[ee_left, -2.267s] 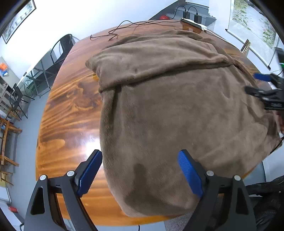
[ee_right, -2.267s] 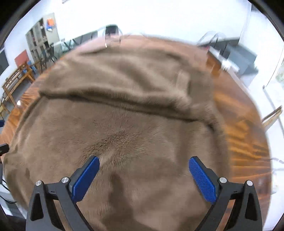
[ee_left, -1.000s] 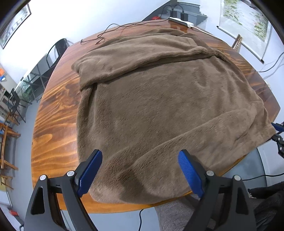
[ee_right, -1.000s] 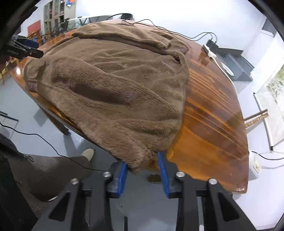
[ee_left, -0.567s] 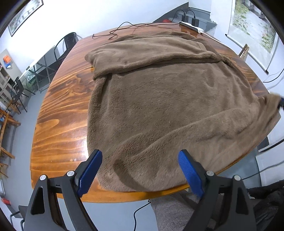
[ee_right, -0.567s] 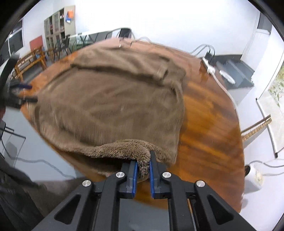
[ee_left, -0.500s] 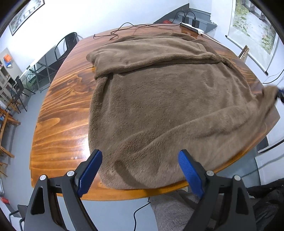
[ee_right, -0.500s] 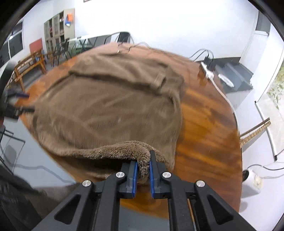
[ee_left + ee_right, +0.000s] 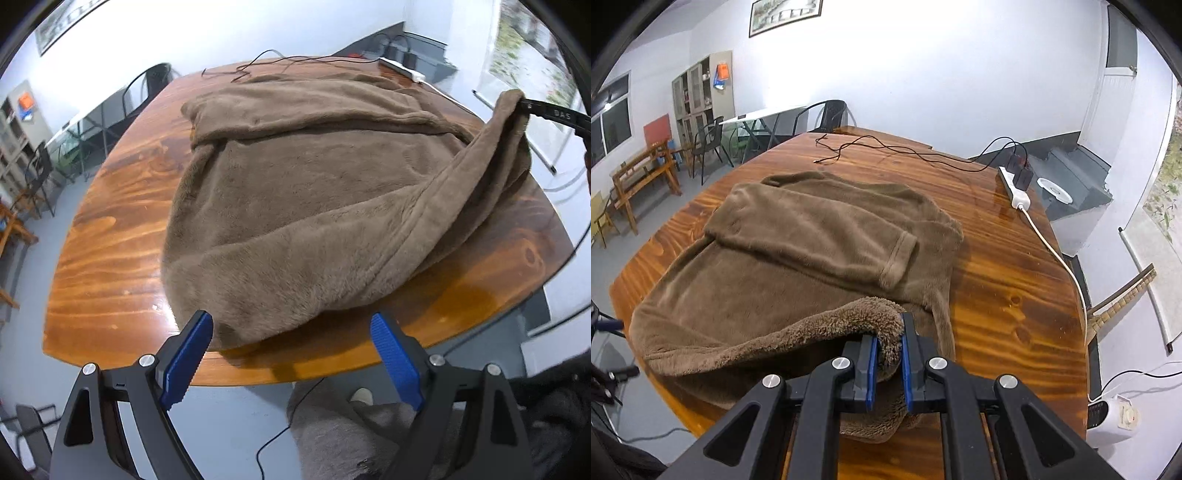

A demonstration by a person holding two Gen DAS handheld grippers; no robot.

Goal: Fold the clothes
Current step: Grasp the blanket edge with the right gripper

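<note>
A brown fleece garment (image 9: 314, 177) lies spread on the round wooden table (image 9: 110, 229), one sleeve folded across its far part. My right gripper (image 9: 888, 354) is shut on the garment's (image 9: 798, 266) near hem corner and holds it lifted above the table. In the left wrist view that raised corner hangs from the right gripper (image 9: 524, 107) at the upper right. My left gripper (image 9: 291, 354) stands open just off the near table edge, with the garment's other near corner lying a little ahead of its blue pads (image 9: 188, 354).
A white power strip (image 9: 1015, 188) with black plugs and a black cable (image 9: 871, 147) lie on the far part of the table. Chairs and benches stand on the floor at the left. A person's legs (image 9: 369, 435) show below the near table edge.
My right gripper closed on the garment's near right corner and lifted it up and over the table, dragging the hem inward. The left gripper drifted slightly and stayed open.
</note>
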